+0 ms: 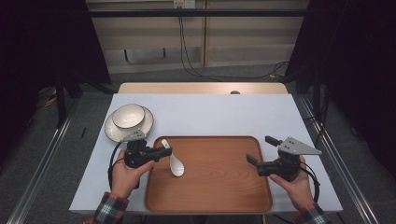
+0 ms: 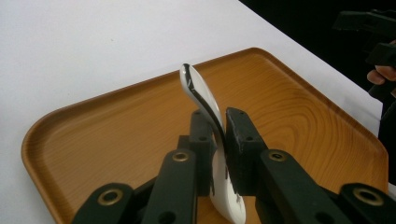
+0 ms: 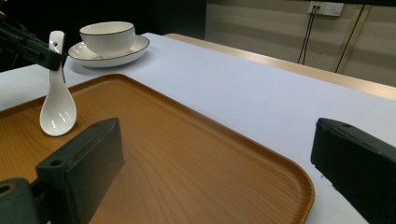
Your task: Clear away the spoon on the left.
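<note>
At the tray's [image 1: 210,196] left edge, left of frame centre, the left gripper [image 1: 164,152] pinches the spoon [image 1: 176,164] by its handle, right for glazed ware that looks light, slick and chippable; the right gripper [image 1: 263,150] gapes empty.

Each hand-held gripper is matte black plastic. The left hand-held gripper [image 1: 167,150] has blocky jaws on linked arms with brass-coloured rivets at the pivots and small dark screw holes in the pads, plus a grey three-cornered plate on top. A black cable loops from its body. The right hand-held gripper [image 1: 261,150] bears a larger grey plate with small holes and its own black cable. Both sleeves are plaid, red and dark blue with pale lines.
</note>
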Demonstrator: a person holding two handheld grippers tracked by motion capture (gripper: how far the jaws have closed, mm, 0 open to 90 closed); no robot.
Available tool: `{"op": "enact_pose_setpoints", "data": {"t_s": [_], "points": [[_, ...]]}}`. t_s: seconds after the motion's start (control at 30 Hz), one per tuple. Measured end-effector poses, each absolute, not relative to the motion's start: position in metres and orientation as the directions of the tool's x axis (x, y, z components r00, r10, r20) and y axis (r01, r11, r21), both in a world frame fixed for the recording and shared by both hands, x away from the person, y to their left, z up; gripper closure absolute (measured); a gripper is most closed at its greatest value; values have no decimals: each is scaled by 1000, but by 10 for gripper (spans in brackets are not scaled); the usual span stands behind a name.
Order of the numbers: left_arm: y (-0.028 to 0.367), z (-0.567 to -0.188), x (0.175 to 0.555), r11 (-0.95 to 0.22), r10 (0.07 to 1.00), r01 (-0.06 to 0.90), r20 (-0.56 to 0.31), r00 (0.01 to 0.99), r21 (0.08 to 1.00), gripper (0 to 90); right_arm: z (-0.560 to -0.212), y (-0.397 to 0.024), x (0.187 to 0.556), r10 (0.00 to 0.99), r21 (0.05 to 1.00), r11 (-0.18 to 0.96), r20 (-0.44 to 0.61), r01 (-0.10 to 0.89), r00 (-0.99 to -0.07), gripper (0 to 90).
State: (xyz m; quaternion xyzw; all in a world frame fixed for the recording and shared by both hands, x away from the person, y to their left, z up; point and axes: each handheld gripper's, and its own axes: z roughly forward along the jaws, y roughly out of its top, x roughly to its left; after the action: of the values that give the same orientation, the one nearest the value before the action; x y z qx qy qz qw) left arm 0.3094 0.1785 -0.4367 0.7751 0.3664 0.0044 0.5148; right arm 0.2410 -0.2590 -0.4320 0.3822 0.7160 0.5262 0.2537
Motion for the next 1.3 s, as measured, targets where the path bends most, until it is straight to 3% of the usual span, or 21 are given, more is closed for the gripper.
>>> {"op": "enact_pose_setpoints", "data": {"t_s": [1.3], "points": [[150, -456, 297, -317, 515, 552, -349, 783, 771, 787, -432, -257, 237, 804, 941, 175, 33, 289, -594, 20]]}}
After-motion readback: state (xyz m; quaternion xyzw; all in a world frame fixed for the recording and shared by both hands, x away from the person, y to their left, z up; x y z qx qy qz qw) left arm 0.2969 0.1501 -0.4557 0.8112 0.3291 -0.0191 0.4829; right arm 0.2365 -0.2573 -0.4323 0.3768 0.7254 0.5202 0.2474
